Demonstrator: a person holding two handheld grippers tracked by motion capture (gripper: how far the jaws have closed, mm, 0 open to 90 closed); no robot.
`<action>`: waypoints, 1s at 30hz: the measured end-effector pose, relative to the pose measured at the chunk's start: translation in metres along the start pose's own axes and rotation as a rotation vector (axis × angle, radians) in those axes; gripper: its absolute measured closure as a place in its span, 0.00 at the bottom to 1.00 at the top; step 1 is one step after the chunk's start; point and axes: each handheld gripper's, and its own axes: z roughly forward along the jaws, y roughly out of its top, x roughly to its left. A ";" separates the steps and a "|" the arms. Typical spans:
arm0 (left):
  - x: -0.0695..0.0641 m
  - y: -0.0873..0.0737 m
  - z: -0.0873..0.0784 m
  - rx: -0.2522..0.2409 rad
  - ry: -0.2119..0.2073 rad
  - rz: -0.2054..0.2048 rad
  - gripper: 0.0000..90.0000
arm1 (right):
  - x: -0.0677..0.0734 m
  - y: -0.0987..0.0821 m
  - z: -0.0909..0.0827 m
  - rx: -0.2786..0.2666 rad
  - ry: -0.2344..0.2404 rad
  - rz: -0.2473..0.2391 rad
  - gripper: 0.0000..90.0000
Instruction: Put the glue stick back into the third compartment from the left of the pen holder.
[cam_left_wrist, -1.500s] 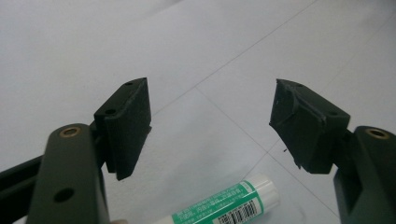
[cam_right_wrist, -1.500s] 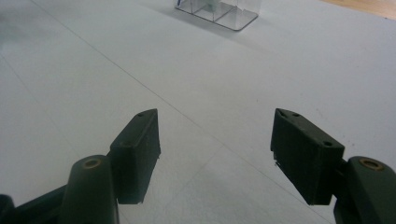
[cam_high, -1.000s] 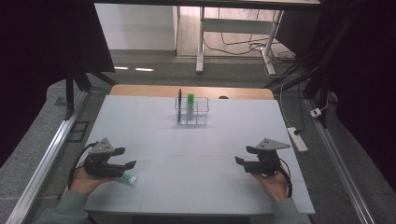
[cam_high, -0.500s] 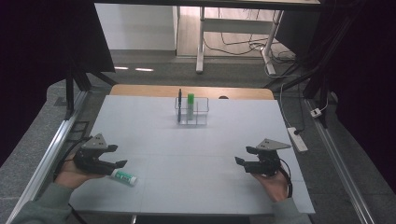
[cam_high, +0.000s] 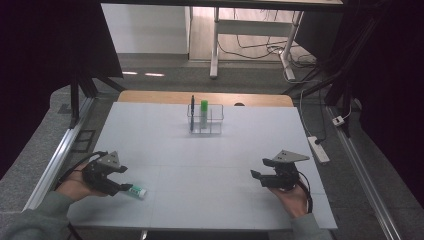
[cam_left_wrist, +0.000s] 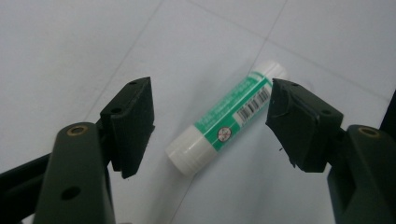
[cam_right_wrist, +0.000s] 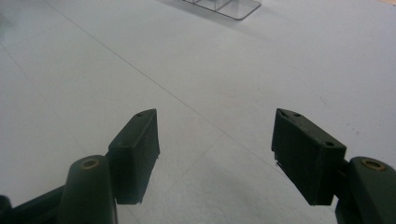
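Glue stick (cam_left_wrist: 224, 126) – white body and cap w/ green label, black barcode, small red-and-white round mark. Both grippers' jaws black. Table (cam_high: 210, 165) pale grey-white. Clear organiser (cam_high: 205, 120) holds a green stick (cam_high: 204, 113) and a dark pen (cam_high: 192, 110).

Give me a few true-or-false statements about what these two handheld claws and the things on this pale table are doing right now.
1. The left claw is clamped on the white-and-green glue stick. False: its jaws stand open around the stick, which lies flat on the pale grey table.
2. The right claw is open with nothing between its jaws. True.
3. The clear plastic organiser holds a green tube and a dark pen. True.
4. The glue stick stands upright. False: it lies on its side.
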 end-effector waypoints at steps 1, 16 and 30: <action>0.000 -0.001 0.002 0.011 -0.006 0.010 0.35 | 0.000 0.000 0.000 -0.002 0.003 0.000 0.35; -0.001 0.002 0.016 0.142 -0.036 0.177 0.39 | 0.000 0.000 0.000 0.012 -0.013 -0.016 0.35; 0.003 0.005 0.028 0.205 -0.096 0.272 0.54 | 0.000 -0.001 0.002 0.021 0.003 -0.020 0.34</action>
